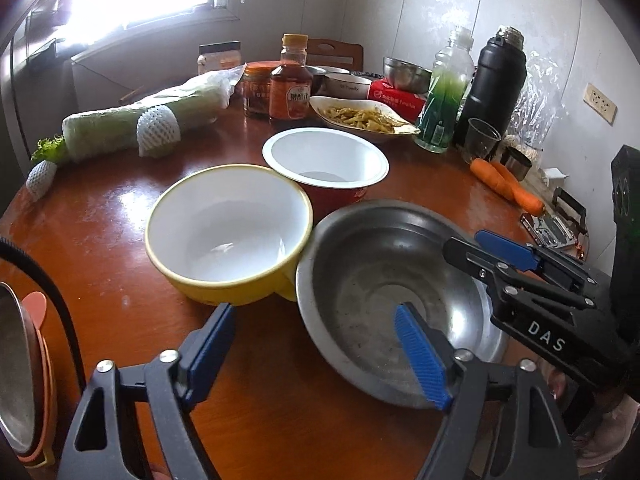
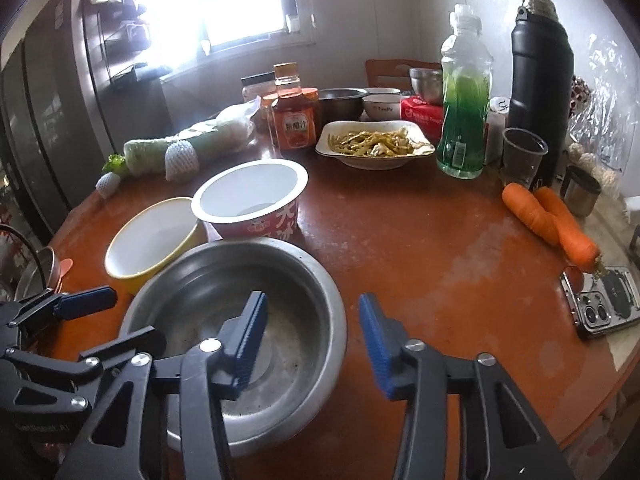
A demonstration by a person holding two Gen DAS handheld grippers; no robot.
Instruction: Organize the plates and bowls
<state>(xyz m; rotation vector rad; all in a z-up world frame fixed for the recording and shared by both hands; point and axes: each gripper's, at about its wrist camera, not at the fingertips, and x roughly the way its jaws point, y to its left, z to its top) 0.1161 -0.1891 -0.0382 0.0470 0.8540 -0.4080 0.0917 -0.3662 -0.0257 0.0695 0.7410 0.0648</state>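
Right gripper point(image 2: 312, 344): fingers parted, nothing clamped; they straddle the near right rim of the round dull steel bowl point(image 2: 240, 320), left finger point(image 2: 250, 344) over the bowl's inside, right finger point(image 2: 376, 348) outside it above the reddish-brown wooden table point(image 2: 440, 264). No pad contact with the rim visible. Left gripper point(image 1: 320, 348): fingers wide apart and empty, its right finger point(image 1: 420, 356) hanging over the steel bowl's near inner wall, its left finger point(image 1: 212, 344) over bare table below the yellow bowl with white inside point(image 1: 228, 236). The steel bowl lies low centre in both views, touching the yellow bowl at its left; the red-sided paper tub with white rim point(image 1: 326, 160) sits just behind. Judgement: the right gripper is better placed, rim already between its fingers; closing should take the bowl.
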